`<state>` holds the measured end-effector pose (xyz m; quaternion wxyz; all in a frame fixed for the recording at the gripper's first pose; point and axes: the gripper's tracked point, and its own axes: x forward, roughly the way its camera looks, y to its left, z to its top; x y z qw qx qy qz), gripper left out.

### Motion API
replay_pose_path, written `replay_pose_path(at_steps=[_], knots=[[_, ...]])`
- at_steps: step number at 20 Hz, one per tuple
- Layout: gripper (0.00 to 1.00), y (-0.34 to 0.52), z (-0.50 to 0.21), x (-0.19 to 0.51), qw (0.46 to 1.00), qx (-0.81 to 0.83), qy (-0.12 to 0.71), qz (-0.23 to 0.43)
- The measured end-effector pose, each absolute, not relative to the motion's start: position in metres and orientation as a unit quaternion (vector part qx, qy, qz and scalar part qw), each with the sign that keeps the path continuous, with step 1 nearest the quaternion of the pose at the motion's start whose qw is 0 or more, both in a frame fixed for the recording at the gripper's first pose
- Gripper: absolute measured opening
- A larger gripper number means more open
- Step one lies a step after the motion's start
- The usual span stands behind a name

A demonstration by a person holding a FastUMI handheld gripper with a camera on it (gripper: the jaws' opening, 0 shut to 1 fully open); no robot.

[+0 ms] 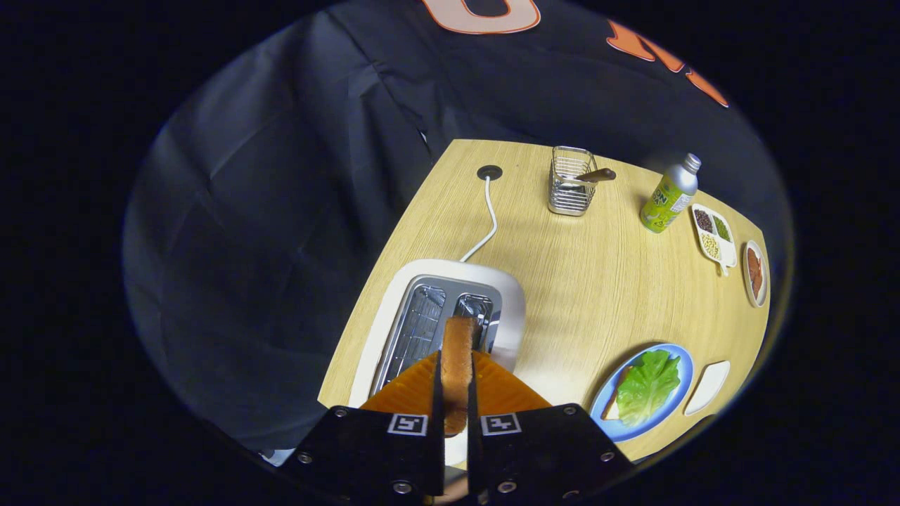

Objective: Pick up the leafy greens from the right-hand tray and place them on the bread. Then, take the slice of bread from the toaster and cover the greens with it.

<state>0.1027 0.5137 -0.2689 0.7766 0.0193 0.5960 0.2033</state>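
My gripper [457,365] is shut on a slice of bread [458,344], which stands on edge between the two fingers above the white toaster [450,274]. The toaster's two slots lie just beyond the fingers, and its white cord [489,225] runs off to a hole in the table. To the right of the fingers sits a blue plate [671,355] with another slice of bread [613,406] on it. A leaf of green lettuce [650,386] lies on top of that slice and covers most of it.
A small white tray [707,386] sits right of the plate. Farther off stand a wire basket [569,181] with a utensil, a green bottle [668,197], a divided dish [714,235] of beans and a small dish [754,273] with brown food. The table's left edge runs beside the toaster.
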Motion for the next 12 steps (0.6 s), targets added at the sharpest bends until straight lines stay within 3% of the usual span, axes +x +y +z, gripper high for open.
replay_pose_path(at_steps=[12], knots=[[0.13, 0.481, -0.167, 0.100, 0.808, 0.120, 0.515, 0.260]])
